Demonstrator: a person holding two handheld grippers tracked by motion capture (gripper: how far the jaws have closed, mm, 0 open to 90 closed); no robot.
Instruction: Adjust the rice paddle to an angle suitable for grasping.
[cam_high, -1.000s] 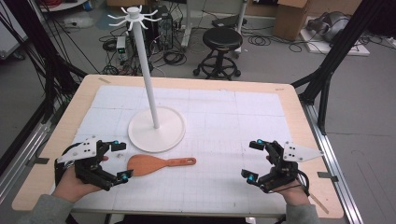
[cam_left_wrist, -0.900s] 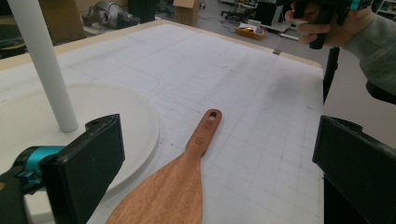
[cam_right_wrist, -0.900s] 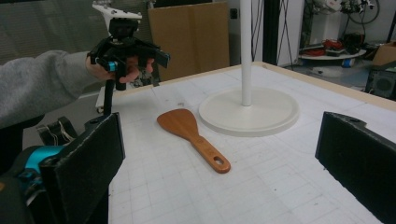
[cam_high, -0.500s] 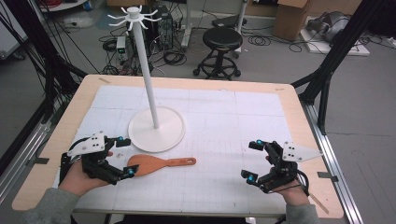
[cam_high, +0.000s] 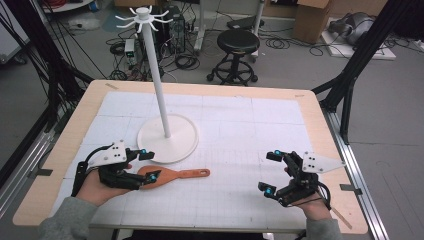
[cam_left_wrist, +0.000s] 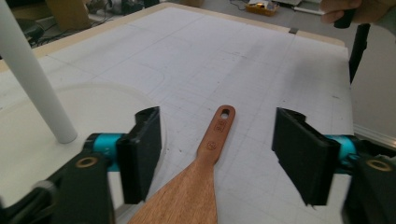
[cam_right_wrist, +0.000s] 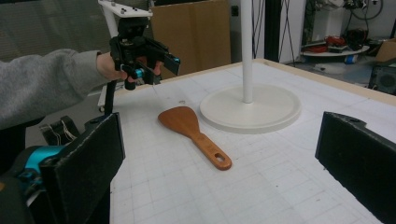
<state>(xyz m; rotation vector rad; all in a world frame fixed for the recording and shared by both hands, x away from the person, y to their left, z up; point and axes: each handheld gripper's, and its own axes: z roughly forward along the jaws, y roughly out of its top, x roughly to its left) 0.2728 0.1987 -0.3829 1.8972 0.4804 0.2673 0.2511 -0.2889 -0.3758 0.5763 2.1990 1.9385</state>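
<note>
1. Lab clutter out back, white gridded tabletop (cam_high: 240, 125) up front.
2. Wooden spatula (cam_high: 172, 175) lies flat just in front of the stand's round base (cam_high: 167, 138). Looks light, stiff and a bit slick, so I'd grab the blade's neck.
3. Left tongs (cam_high: 149, 165) have slid in over the blade since a second ago; jaws have just been closing, half open, not pinching yet.
4. Right tongs (cam_high: 269, 173) are wide open, empty, well off from the base.

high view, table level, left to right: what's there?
Left hand-held gripper → wooden spatula → right hand-held gripper. The white stand's base overlaps the first two in that direction, so I left it out.
</note>
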